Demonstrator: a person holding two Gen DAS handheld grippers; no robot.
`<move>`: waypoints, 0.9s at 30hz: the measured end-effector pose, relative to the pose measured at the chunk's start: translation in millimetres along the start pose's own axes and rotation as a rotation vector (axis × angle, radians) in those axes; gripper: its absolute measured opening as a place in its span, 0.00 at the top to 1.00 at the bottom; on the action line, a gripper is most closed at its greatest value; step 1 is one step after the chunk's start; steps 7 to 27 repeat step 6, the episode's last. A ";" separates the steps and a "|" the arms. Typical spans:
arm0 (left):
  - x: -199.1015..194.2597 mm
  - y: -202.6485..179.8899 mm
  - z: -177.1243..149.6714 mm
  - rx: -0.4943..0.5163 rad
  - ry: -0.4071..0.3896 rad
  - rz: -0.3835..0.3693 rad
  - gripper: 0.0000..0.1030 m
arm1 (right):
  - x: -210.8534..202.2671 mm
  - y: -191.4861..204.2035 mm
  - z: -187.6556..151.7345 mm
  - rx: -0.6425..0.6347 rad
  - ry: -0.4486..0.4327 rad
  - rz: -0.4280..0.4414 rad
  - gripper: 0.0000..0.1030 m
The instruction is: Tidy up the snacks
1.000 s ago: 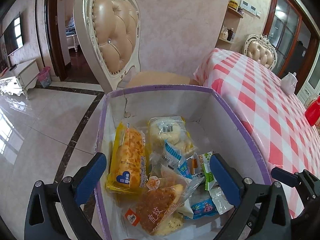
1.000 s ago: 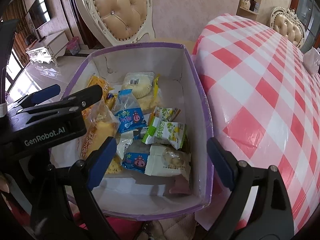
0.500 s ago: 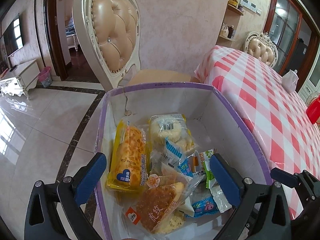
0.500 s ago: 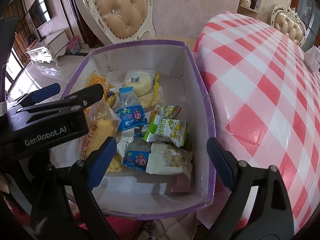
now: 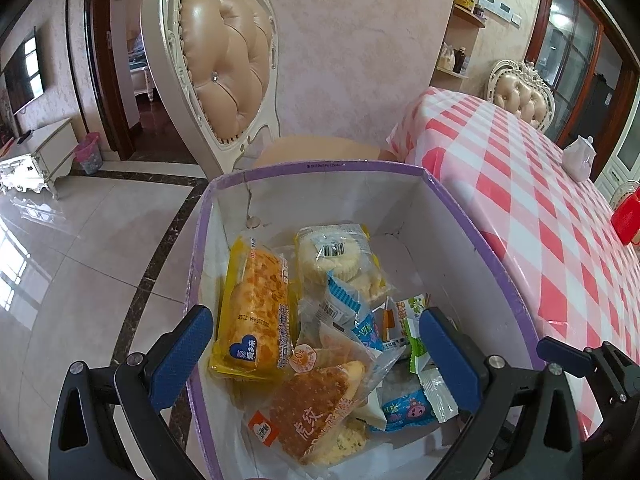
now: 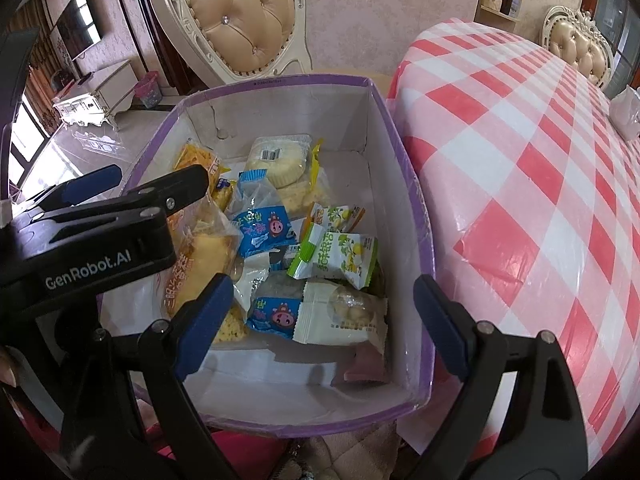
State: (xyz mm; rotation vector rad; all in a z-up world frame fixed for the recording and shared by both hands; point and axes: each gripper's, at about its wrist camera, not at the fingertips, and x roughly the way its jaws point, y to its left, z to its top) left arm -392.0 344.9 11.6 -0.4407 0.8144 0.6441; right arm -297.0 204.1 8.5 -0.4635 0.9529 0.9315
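Note:
A purple-rimmed white box holds several wrapped snacks. Among them are a yellow bread pack, a round pale cake pack, a brown triangular cake pack, a green-and-white pack and a blue-and-white pack. My left gripper is open and empty above the box's near end; it also shows at the left in the right wrist view. My right gripper is open and empty above the near snacks.
A table with a red-and-white checked cloth stands right of the box. A cream tufted chair stands behind it. A white teapot and a red object sit on the table. Tiled floor lies left.
Both views have shifted slightly, so the box sits a little lower and farther in frame. Both grippers stay open and the snacks have not moved.

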 end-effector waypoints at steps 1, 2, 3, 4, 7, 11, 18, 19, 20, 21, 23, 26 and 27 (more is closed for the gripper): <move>0.2 -0.1 -0.4 0.000 0.003 -0.001 0.00 | 0.6 0.1 -0.2 -0.001 0.000 0.000 0.10; 0.9 0.2 0.3 0.001 0.005 -0.001 0.00 | 1.0 0.6 -0.6 -0.001 0.000 0.000 0.10; 0.7 0.0 0.1 0.001 0.004 0.004 0.00 | 1.2 0.6 -1.1 -0.001 0.001 -0.001 0.10; 0.2 0.0 0.4 0.001 -0.002 0.011 0.00 | 1.3 0.6 -1.7 -0.001 0.002 0.000 0.10; -1.8 -1.1 -0.3 0.004 -0.016 0.026 0.00 | 1.3 0.8 -2.1 0.001 0.002 0.000 0.10; -1.8 -1.1 -0.3 0.004 -0.016 0.026 0.00 | 1.3 0.8 -2.1 0.001 0.002 0.000 0.10; -1.8 -1.1 -0.3 0.004 -0.016 0.026 0.00 | 1.3 0.8 -2.1 0.001 0.002 0.000 0.10; -1.8 -1.1 -0.3 0.004 -0.016 0.026 0.00 | 1.3 0.8 -2.1 0.001 0.002 0.000 0.10; -1.8 -1.1 -0.3 0.004 -0.016 0.026 0.00 | 1.3 0.8 -2.1 0.001 0.002 0.000 0.10; -1.8 -1.1 -0.3 0.004 -0.016 0.026 0.00 | 1.3 0.8 -2.1 0.001 0.002 0.000 0.10; -1.8 -1.1 -0.3 0.004 -0.016 0.026 0.00 | 1.3 0.8 -2.1 0.001 0.002 0.000 0.10; -1.8 -1.1 -0.3 0.004 -0.016 0.026 0.00 | 1.3 0.8 -2.1 0.001 0.002 0.000 0.10; -1.8 -1.1 -0.3 0.004 -0.016 0.026 0.00 | 1.3 0.8 -2.1 0.001 0.002 0.000 0.10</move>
